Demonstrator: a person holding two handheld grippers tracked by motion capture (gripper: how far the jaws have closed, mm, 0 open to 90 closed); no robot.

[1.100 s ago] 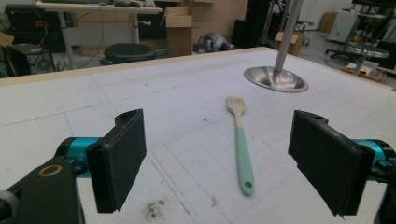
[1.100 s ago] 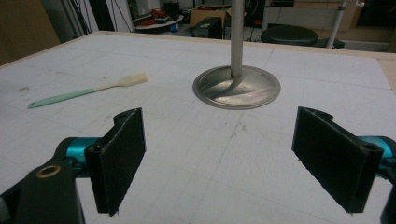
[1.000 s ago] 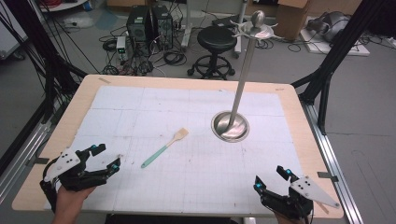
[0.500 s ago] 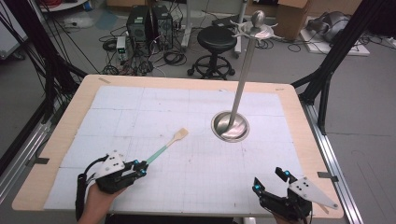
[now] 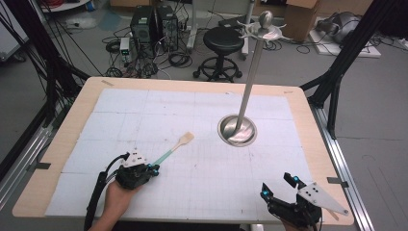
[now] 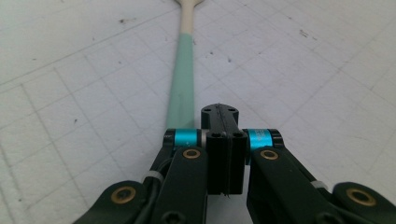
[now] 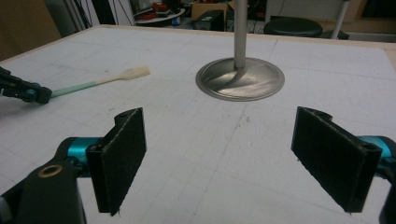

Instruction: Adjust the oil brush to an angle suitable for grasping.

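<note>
The left hand-held gripper [image 5: 153, 168] has been brought in from the near left corner of the surface [image 5: 62, 144], where it was held a second ago, and is now placed at the near, green end of the spatula [image 5: 173, 150]. In the left gripper view its jaws are seen pressed together, pad against pad, with the green handle [image 6: 183, 88] running away from just beside them rather than between them. Nothing is therefore pinched yet, as far as can be told; the spatula lies flat on the white gridded mat [image 5: 192, 110], its pale blade pointed toward the far right, unmoved over the last second.

The right hand-held gripper [image 5: 279, 186] has been kept at the near right edge, and its jaws are spread wide in the right gripper view, nothing being held between them. The metal stand [image 5: 238, 130] is left standing on its round base beyond the spatula, well apart from both grippers.

The approach is judged to be finished and the grasp not yet made: the left jaws would have to be opened and set astride the handle before any lift is possible.
</note>
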